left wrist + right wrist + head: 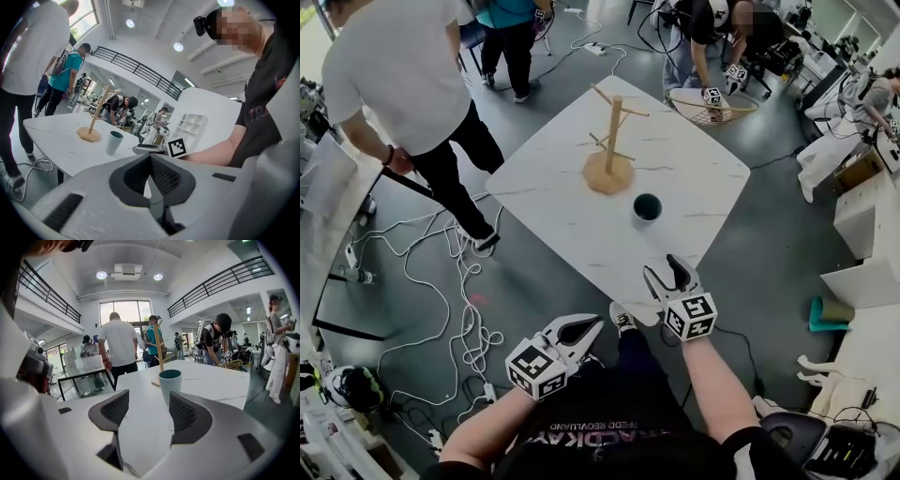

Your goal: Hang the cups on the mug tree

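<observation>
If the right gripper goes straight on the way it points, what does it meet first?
Probably the teal cup, standing on the table ahead of its open fingers; the mug tree stands behind it.

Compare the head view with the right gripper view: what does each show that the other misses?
Head view only: the white floor cables and the holder's right forearm. Right gripper view only: the ceiling lights and balcony railing. Both: the right gripper with jaws apart and empty, the teal cup, the wooden mug tree and the white table.
</observation>
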A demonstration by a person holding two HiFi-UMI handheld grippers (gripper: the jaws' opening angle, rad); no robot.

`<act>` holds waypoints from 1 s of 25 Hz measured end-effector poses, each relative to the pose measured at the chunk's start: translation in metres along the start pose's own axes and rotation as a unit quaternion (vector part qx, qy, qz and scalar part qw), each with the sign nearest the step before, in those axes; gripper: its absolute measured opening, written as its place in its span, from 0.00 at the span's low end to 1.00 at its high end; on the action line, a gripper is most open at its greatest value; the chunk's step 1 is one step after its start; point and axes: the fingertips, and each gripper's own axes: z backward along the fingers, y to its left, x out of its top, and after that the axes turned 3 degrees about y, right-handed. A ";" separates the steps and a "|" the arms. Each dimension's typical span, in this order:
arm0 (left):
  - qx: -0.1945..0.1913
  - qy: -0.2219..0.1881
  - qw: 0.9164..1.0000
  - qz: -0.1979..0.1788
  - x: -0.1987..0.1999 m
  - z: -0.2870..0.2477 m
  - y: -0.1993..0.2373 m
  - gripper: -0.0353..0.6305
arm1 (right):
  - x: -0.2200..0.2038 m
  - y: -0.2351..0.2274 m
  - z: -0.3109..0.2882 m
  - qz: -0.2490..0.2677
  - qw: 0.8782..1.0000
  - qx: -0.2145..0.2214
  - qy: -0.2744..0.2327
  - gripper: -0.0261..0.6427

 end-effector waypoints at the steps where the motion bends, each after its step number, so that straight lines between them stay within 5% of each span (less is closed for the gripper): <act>1: 0.005 0.000 1.000 0.000 0.003 -0.002 0.002 0.04 | -0.004 -0.008 -0.008 0.004 1.000 -0.003 0.009 0.42; 12: 0.047 0.016 0.999 0.021 0.005 -0.032 0.024 0.04 | -0.028 -0.061 -0.085 0.009 0.998 0.015 0.063 0.44; 25: 0.028 0.043 0.999 0.010 0.016 -0.088 0.038 0.04 | -0.037 -0.072 -0.134 0.038 0.994 0.043 0.098 0.48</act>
